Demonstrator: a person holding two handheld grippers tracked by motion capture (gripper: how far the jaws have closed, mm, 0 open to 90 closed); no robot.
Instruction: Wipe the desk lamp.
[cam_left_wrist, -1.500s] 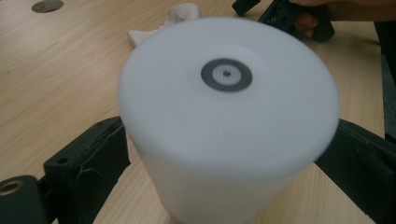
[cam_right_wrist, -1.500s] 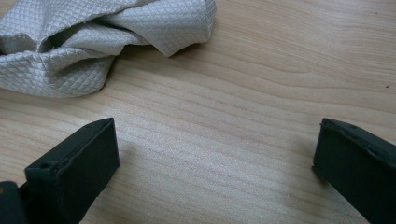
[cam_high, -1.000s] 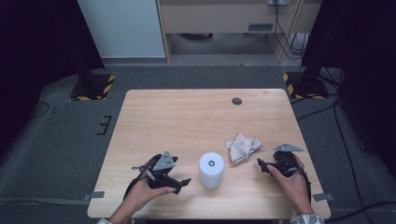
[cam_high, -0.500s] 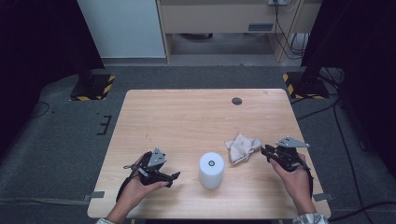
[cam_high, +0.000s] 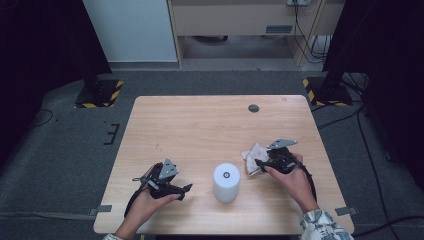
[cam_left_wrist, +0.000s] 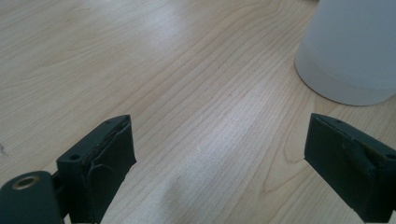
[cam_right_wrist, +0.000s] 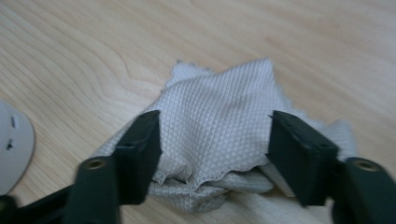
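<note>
Beige cloth (cam_right_wrist: 219, 126) | btwn right gripper (cam_right_wrist: 215, 140) fingers (cam_right_wrist: 140, 149) | just opening, not pinched

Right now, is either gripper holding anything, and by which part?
Nothing is held. The right gripper has just been opening, its jaws straddling the crumpled cloth without pressing it. The left gripper is open over bare table.

Light wooden table (cam_high: 200, 125): white cylinder (cam_high: 226, 182) near centre, crumpled cloth (cam_high: 251, 156) right, dark disc (cam_high: 253, 108) far right.
</note>
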